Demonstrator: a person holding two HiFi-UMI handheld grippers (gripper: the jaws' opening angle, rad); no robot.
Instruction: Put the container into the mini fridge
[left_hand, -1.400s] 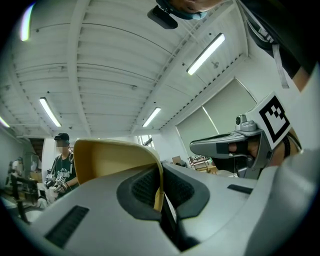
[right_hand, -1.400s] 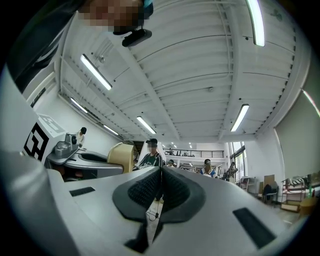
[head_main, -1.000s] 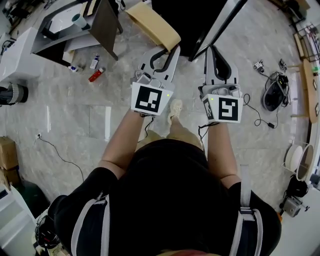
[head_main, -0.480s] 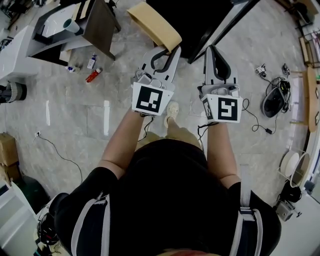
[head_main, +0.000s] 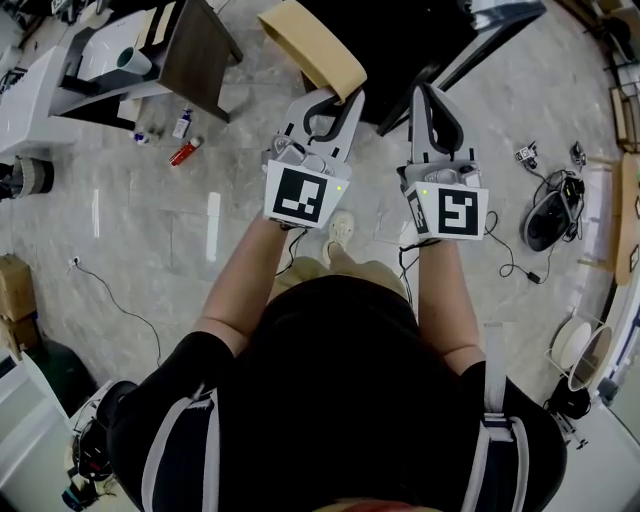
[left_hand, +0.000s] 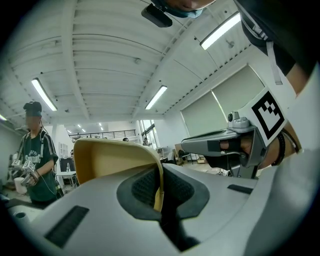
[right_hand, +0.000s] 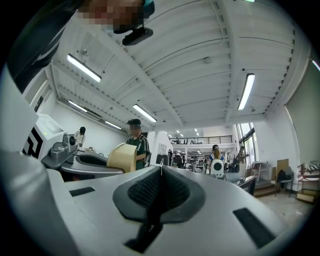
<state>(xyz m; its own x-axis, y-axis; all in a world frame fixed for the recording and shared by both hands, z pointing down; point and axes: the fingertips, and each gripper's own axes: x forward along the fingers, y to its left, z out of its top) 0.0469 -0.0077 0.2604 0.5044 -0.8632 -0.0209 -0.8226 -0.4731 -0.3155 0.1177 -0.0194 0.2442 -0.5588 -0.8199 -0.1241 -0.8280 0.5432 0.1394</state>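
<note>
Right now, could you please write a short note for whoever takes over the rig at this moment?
Left gripper: shut on the wall of the tan container, held out in front of the person.
Right gripper: jaws together, nothing between them, level with the left one.
Things: the container is in the air, just in front of the dark cabinet that looks like the mini fridge. Its door appears to stand open.
Done: container picked up and carried to the fridge.
Left: put it inside, release it, withdraw, and probably shut the door.
</note>
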